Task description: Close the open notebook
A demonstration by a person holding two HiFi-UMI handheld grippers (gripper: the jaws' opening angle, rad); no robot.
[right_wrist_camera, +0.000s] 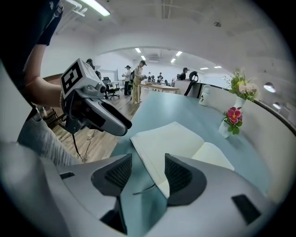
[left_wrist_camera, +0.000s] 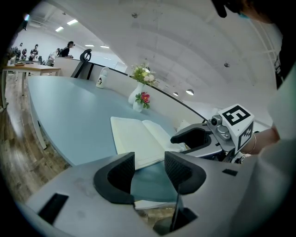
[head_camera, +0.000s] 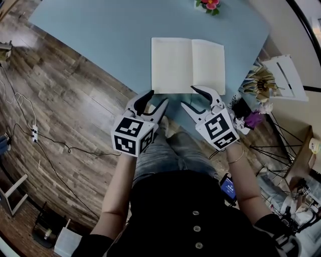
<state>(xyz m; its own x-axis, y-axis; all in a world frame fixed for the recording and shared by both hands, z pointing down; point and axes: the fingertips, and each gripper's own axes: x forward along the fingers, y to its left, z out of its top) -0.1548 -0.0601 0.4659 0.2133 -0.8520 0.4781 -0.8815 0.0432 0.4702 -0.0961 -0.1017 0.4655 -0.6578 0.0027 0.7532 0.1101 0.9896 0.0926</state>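
- The open notebook with blank cream pages lies flat on the pale blue worktop, close to its near edge, spine running away from us.
- The left gripper hangs just short of the notebook's near edge, jaws spread, nothing between them.
- The right gripper is likewise spread and empty. It sits by the near end of the spine, and no pad touches paper.
- In our judgement, one jaw should slide under the outer edge of one half, cover included; catching only the top leaf would merely turn a page.
- We advise swinging that half over the spine in an arc while the other gripper rests on the opposite half, since the smooth worktop may let the notebook slide.
- The small white vase of pink flowers stands well apart.
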